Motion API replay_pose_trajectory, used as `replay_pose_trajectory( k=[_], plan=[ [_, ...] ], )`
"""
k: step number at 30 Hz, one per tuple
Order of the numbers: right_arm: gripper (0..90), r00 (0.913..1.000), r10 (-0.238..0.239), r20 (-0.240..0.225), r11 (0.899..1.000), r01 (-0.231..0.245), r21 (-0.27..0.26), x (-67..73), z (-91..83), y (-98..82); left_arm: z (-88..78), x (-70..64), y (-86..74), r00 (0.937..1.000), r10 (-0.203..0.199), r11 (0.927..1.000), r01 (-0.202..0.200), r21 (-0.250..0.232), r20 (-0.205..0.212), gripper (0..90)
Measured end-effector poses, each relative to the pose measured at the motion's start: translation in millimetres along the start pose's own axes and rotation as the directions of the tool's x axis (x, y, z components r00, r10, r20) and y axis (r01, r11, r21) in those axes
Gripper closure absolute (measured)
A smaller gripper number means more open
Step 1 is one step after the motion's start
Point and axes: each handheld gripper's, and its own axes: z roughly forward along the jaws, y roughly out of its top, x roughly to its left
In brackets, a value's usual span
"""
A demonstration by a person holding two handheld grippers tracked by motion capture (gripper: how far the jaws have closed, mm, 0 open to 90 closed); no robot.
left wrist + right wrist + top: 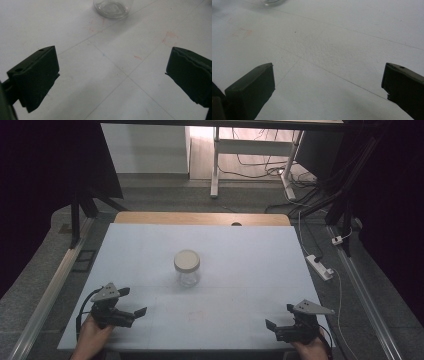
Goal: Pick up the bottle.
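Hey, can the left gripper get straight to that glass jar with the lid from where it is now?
Probably yes. The left gripper stands open, apart from the jar, and bare white table lies between them. In the left gripper view the jar's base sits ahead of the jaws, slightly off centre.

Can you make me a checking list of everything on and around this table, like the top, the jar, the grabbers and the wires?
Surface: white table, flat, with faint lines and faded red marks; a wooden strip shows along its far edge.
Job's things: one clear glass jar with a cream lid on, standing upright near the middle.
Clutter: nothing seen on the table.
Grippers: left hand-held gripper and right hand-held gripper sit near the front corners, jaws wide apart, holding nothing, both clear of the jar.
Cables: a black cable loops from the left one; more wires and a power strip lie on the floor to the right.
Surroundings: dark curtains at both sides, white desk legs behind.
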Motion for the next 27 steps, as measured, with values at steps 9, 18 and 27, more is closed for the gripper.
replay_pose_trajectory(
  k=[9, 18, 27],
  plan=[
    [0.0, 1.0, -0.005, 0.003, 1.0, 0.005, 0.003, 0.6, 0.4, 0.1, 17.3, -2.8, 16.8, 0.9994, 0.032, 0.9987, -0.033, 0.038, 0.008, 0.0],
    [0.0, 1.0, -0.006, 0.0, 1.0, 0.006, 0.006, 0.4, 0.8, 0.3, 39.0, 1.0, 36.1, 0.9991, 0.043, 0.9986, -0.043, 0.033, 0.004, 0.0],
    [0.0, 1.0, -0.004, -0.001, 1.0, 0.004, 0.006, 0.0, 0.9, 0.3, 61.3, 3.8, 54.3, 0.9948, 0.076, 0.9965, -0.078, 0.029, 0.068, 0.0]
  ],
)
